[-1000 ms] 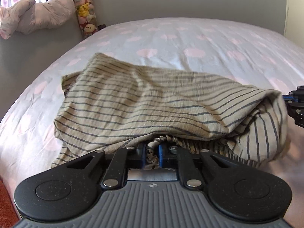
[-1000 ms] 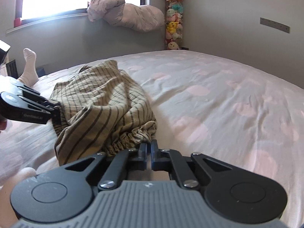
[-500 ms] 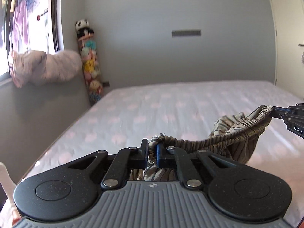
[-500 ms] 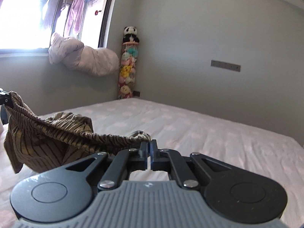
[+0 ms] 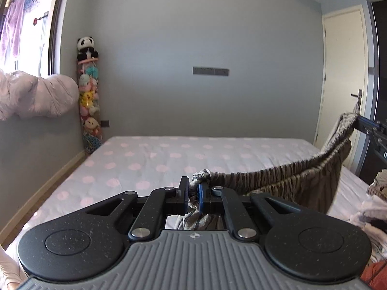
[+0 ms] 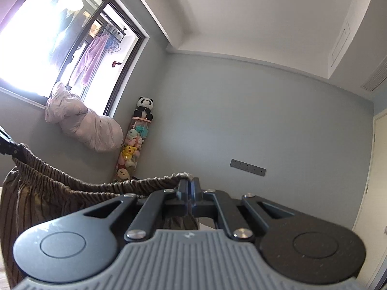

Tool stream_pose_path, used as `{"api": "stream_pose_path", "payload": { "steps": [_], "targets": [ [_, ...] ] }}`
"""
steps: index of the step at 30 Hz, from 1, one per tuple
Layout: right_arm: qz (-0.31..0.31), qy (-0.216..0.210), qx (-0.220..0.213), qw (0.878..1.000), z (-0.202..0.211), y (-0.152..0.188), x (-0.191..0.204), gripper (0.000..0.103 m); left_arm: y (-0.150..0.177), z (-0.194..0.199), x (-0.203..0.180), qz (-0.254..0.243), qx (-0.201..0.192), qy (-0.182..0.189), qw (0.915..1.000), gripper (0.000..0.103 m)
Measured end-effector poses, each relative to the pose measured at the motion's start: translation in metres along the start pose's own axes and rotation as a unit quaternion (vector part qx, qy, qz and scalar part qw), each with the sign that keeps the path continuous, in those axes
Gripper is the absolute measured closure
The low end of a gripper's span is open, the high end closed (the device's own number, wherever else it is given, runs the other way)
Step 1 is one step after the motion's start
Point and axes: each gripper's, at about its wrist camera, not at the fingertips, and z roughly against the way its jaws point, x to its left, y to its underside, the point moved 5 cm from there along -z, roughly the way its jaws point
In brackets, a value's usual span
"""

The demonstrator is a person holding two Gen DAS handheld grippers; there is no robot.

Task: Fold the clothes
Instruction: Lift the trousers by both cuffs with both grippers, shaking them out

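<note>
Striped trousers of beige, dark-lined cotton with a gathered elastic waistband (image 5: 285, 176), held aloft above the pink-dotted lilac bed sheet (image 5: 150, 159), which serves as landmark throughout. Left gripper (image 5: 193, 193), black with blue pads, has its jaws closed tight on a bunched end of the waistband; cloth fills the narrow slot between the pads and hangs beneath them. Right gripper (image 6: 188, 188), its jaws likewise pinched together, nips the opposite end of the waistband, a small knot of fabric showing at its tips; in the left wrist view it appears at the far right edge (image 5: 370, 128), higher above the sheet than the left gripper. Between the two grips the waistband runs as a slack, shallow curve, well clear of the sheet, and the body of the garment drops from it toward the sheet; the leg ends are out of view, so whether they touch the sheet cannot be told. Long axis of the garment: judged to be vertical, waistband uppermost, legs pointing down at the sheet; the waistband itself lies crosswise, rising toward the right gripper. Step in hand, as judged: the lift-and-spread that precedes the first fold. Next move, as judged, calls for drawing the grippers apart to take up the sag, levelling them, then lowering the garment flat on the sheet with both grips kept. Beyond the sheet: pale quilt bundle (image 5: 36, 94) on the sill, column of plush toys (image 5: 89, 96) in the corner
</note>
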Motion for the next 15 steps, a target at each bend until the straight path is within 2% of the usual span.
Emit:
{"api": "stream_pose_path", "payload": {
  "steps": [4,8,11,15],
  "targets": [
    [0.000,0.018,-0.021,1.000,0.013,-0.016,-0.007,0.100,-0.026,0.020,-0.004,-0.018,-0.045,0.003,0.9988,0.097],
    [-0.007,0.034,-0.031,0.999,0.019,-0.034,-0.020,0.100,-0.054,0.022,-0.013,-0.040,-0.068,0.005,0.9968,0.097],
    [0.006,0.045,-0.015,0.999,0.007,-0.040,-0.028,0.100,-0.066,-0.002,-0.022,-0.061,-0.046,-0.005,0.9971,0.097],
    [-0.006,0.039,0.046,0.998,-0.035,-0.025,-0.040,0.100,-0.068,-0.043,-0.030,-0.081,-0.007,-0.011,0.9966,0.097]
  ]
}}
